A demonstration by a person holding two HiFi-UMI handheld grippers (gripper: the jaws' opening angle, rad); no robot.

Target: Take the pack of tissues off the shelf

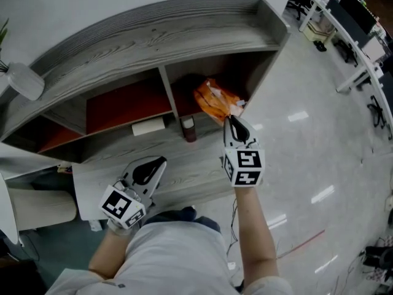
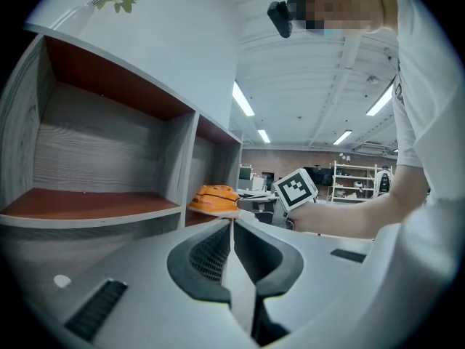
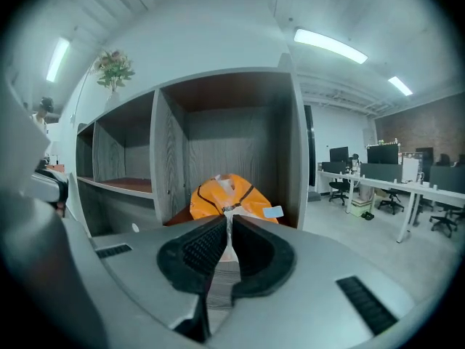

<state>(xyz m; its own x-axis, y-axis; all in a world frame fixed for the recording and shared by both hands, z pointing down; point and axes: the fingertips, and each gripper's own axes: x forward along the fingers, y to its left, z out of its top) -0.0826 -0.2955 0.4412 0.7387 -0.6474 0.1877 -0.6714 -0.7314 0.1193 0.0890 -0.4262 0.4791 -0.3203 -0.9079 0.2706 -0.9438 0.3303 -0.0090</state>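
Observation:
The orange pack of tissues [image 1: 212, 100] lies in the right-hand compartment of the grey wooden shelf [image 1: 153, 42], close to its open front. My right gripper [image 1: 232, 118] reaches to the pack's near edge. In the right gripper view the jaws stand almost together, with the pack's [image 3: 225, 198] wrapper edge pinched between them at the right gripper [image 3: 229, 231]. My left gripper [image 1: 161, 161] hangs lower left over the shelf's front ledge, and it [image 2: 232, 227] is shut with nothing in it. The left gripper view shows the pack [image 2: 214, 197] from the side.
A white box [image 1: 148, 126] and a small dark bottle [image 1: 188, 129] stand on the ledge near the upright divider [image 1: 169, 94]. A white vase [image 1: 24, 82] sits on the shelf top at left. Office desks [image 1: 350, 23] line the far right across shiny floor.

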